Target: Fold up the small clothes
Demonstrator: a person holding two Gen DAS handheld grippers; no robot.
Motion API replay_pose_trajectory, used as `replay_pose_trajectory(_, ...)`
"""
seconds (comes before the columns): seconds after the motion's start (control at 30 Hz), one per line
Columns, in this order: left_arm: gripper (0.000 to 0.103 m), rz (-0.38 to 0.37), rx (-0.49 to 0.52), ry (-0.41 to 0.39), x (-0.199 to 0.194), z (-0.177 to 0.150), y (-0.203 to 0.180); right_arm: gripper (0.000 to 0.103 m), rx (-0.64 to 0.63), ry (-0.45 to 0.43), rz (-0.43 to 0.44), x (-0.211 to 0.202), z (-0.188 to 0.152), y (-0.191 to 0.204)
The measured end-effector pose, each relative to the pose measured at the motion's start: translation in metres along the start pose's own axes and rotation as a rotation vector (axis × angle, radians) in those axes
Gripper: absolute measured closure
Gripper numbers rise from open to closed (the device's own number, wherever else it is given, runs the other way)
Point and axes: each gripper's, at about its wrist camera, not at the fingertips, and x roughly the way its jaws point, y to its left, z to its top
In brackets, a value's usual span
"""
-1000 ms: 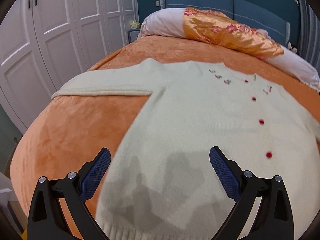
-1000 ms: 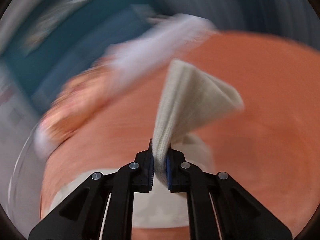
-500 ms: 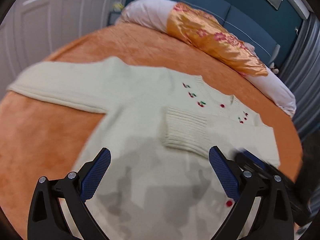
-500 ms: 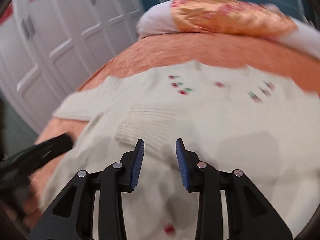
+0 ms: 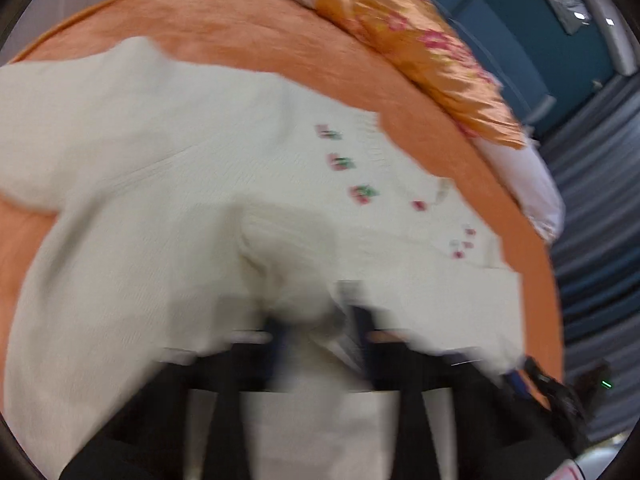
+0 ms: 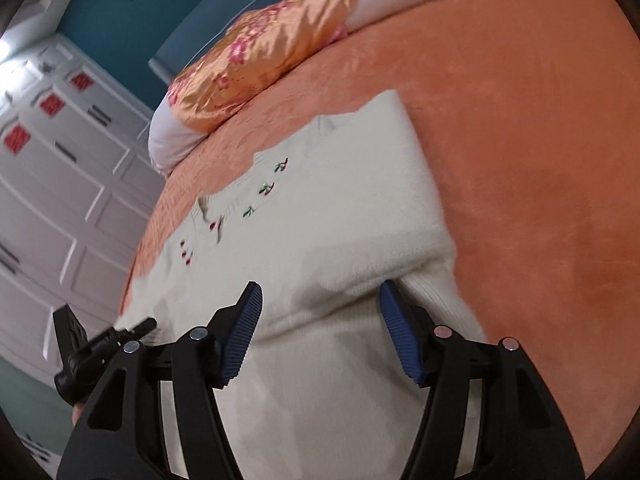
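Since half a second ago, swung down closer over the cream cardigan (image 5: 168, 184), the left gripper (image 5: 320, 332) now smeared by motion blur where its blue pads stood wide apart and sharp before. Cannot tell from that blur whether the fingers are apart or pinched on cloth (two dark streaks near the middle, pale knit between them, nothing firmer). Farther left in that view, one sleeve (image 5: 52, 128) stretched out flat over the orange bedspread (image 5: 248, 40). Toward the middle, a ribbed cuff (image 5: 288, 236) lying folded in across the chest, just below the small embroidered cherries (image 5: 362, 194). Off to the right, the orange floral pillow (image 5: 432, 52) at the head of the bed, with the other gripper's dark tip at the lower right edge.

From the right wrist, at far left, white wardrobe doors (image 6: 68, 208) and the left gripper's black tip (image 6: 104, 340) over the cardigan's edge. In the middle, the cardigan (image 6: 320, 220) spread on the bedspread (image 6: 540, 160), cherries (image 6: 266, 189) beside the neckline, its right side showing a straight folded edge. Below, the right gripper (image 6: 320, 336) spread wide, blue pads (image 6: 244, 332) well apart, holding nothing, hovering over the knit near the fold.
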Motion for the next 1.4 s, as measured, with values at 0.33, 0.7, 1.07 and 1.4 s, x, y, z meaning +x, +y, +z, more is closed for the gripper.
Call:
replay_pose_trajectory(0.33,0.095,-0.081,0.211,-0.357,-0.085,0.051,-0.065,0.091,-0.063,-0.323,0.134,-0.043,0.01,0.02)
replay_pose_trajectory(0.7,0.093,0.087,0.13,-0.158,0.02,0.0,0.013,0.086,-0.068,-0.104,-0.151,-0.015,-0.021,-0.004)
replay_pose_trajectory(1.07,0.086,0.044,0.1,-0.199,0.021,-0.01,0.025,0.098,-0.193,-0.118,-0.255,0.019,-0.007,0.002)
replay_pose_trajectory(1.4,0.077,-0.058,0.02,-0.316,-0.059,-0.029,0.055,0.091,-0.151,-0.096,-0.3,-0.044,-0.087,-0.005)
